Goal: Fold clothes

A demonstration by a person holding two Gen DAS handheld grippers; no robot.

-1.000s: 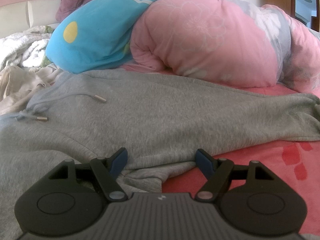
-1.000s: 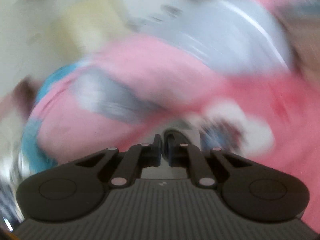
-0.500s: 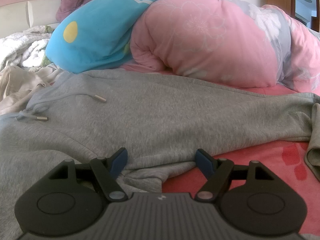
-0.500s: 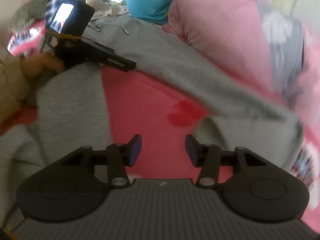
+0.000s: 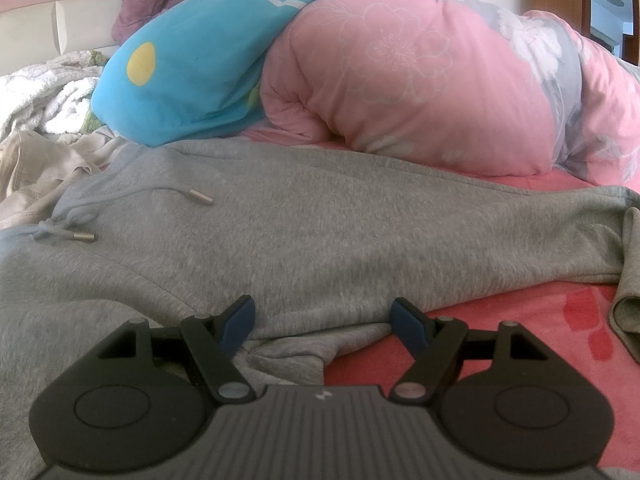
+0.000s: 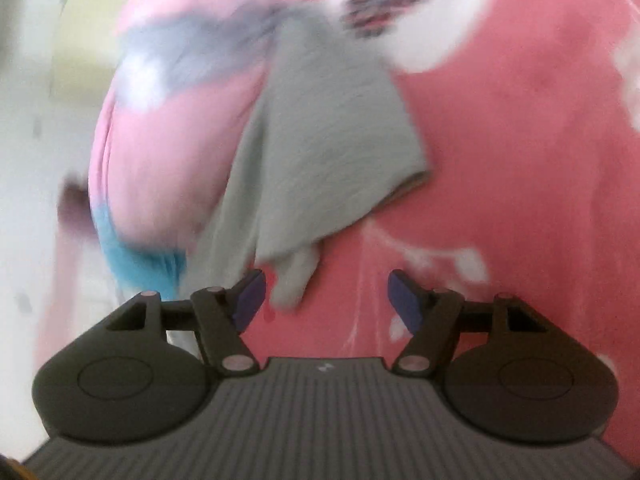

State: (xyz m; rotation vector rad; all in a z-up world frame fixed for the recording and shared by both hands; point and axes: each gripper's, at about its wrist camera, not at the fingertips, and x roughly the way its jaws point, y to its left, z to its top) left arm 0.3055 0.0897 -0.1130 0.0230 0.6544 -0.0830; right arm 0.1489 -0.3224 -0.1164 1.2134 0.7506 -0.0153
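Note:
Grey sweatpants (image 5: 320, 232) lie spread across the red bed sheet (image 5: 520, 320), waistband and drawstring (image 5: 80, 216) to the left. My left gripper (image 5: 323, 308) hovers open over a bunched fold at the pants' near edge, and its pads press nothing. A grey leg end (image 5: 632, 280) lies at the right edge. In the blurred right wrist view that leg end (image 6: 328, 140) lies crumpled on the sheet (image 6: 520, 200). My right gripper (image 6: 326, 280) is opening, with a fabric tip just beside its left fingertip (image 6: 252, 292) and nothing gripped.
A rolled pink flowered quilt (image 5: 400, 80) and a blue pillow (image 5: 192, 72) fill the back of the bed. A beige garment (image 5: 32, 176) and a white towel (image 5: 40, 96) lie at the left, below the headboard (image 5: 60, 20).
My right gripper went from shut to open and swung down toward the sheet. A grey leg end appeared at the right edge of the left wrist view. My left gripper stayed still.

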